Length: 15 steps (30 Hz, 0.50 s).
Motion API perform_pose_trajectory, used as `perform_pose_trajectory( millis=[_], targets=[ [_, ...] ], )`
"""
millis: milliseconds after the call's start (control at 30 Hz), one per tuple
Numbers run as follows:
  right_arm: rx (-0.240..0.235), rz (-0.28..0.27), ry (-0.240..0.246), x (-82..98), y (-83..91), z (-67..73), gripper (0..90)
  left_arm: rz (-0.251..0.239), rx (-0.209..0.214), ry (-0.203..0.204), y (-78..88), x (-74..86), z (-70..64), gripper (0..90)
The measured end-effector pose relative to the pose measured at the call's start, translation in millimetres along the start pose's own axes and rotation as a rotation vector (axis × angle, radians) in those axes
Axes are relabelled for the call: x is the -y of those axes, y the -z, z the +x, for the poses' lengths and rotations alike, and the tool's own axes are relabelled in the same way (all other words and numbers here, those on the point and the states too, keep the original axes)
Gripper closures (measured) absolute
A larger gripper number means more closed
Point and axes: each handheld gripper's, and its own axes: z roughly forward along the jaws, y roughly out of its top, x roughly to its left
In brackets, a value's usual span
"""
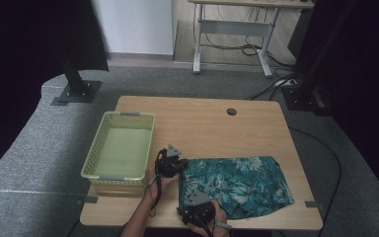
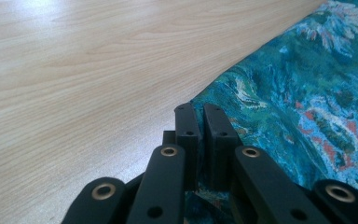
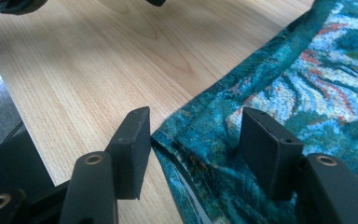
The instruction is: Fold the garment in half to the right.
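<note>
A light-green basket (image 1: 120, 148) stands at the left of the wooden table (image 1: 212, 123). Just right of it, the left gripper (image 1: 173, 163) has its jaws pressed together on the upper left corner of the teal patterned cloth (image 1: 237, 185), which lies folded at the table's front right. At the cloth's lower left corner, the right gripper (image 1: 197, 208) straddles the hem (image 3: 186, 163) with jaws spread.

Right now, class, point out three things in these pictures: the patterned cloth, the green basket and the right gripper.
patterned cloth (image 1: 242, 185): high view, middle of its folded top.
green basket (image 1: 92, 150): high view, left perforated wall.
right gripper (image 3: 193, 140): right gripper view, midway between its open fingertips, over the cloth's hemmed corner.
</note>
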Motion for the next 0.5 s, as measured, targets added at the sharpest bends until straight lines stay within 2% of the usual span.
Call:
perform_pose_trajectory(
  millis=[133, 200, 300, 500],
  targets=[
    [0.009, -0.022, -0.014, 3.4, 1.4, -2.1, 51.6, 0.006, 0.0, -0.005, -2.2, -0.4, -0.9, 85.7],
    [0.036, -0.033, -0.025, 5.2, 2.3, -4.3, 62.3, 0.006, 0.001, -0.007, -3.5, -0.3, -3.5, 85.7],
    [0.066, -0.073, -0.058, 10.3, 2.6, -6.4, 72.5, 0.008, 0.0, -0.018, -4.7, -1.1, -7.1, 85.7],
    [0.077, -0.064, -0.077, 10.1, 4.5, -7.2, 79.3, -0.013, 0.009, -0.006, 0.2, -2.7, -6.2, 85.7]
  ],
)
